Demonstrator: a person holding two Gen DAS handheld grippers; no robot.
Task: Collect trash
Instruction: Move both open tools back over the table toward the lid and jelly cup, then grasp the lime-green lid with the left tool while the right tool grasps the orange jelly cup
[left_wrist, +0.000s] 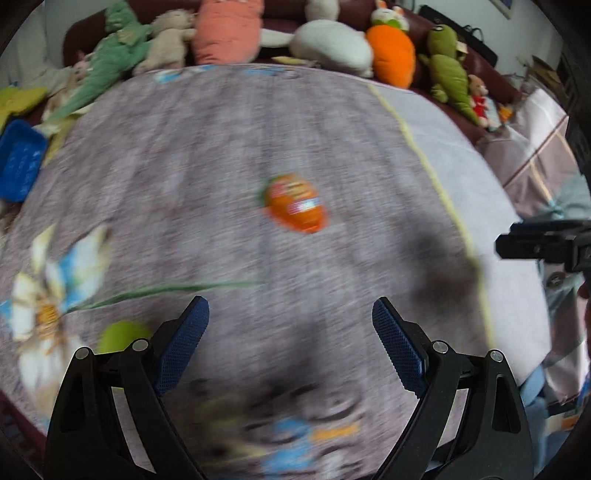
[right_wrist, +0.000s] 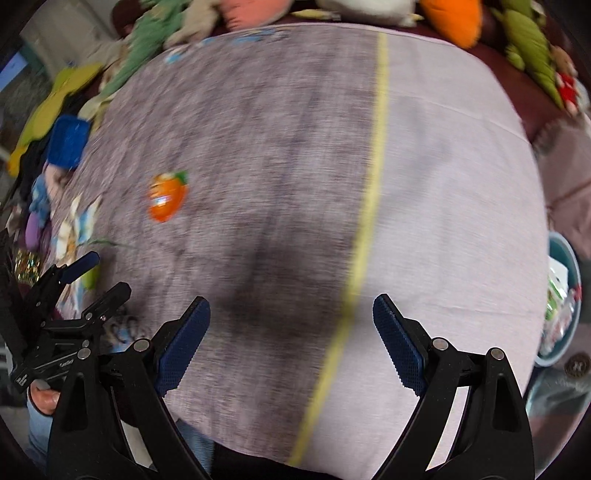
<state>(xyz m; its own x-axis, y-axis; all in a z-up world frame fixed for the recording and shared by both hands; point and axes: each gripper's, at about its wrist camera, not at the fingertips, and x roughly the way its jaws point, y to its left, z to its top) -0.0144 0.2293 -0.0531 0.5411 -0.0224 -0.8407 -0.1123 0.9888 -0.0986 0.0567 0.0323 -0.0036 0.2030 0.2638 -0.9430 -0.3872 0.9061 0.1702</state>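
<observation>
At the bottom of the left wrist view, the left tongs (left_wrist: 290, 314) stand wide open with nothing between their blue ribbed pads (left_wrist: 183, 345). The right tongs (right_wrist: 291, 314) are also spread apart and empty, low in their own view. Under both lies the grey-purple bed cover with a flower print and a yellow stripe (left_wrist: 221, 155). The small orange carrot-shaped wrapper (left_wrist: 295, 203) lies flat on this cover, near the centre of the left view and at middle left in the right view, well apart from both tongs. At the upper edge, a row of plush toys (left_wrist: 332, 44) lines the dark red headboard. Both pictures are blurred.
</observation>
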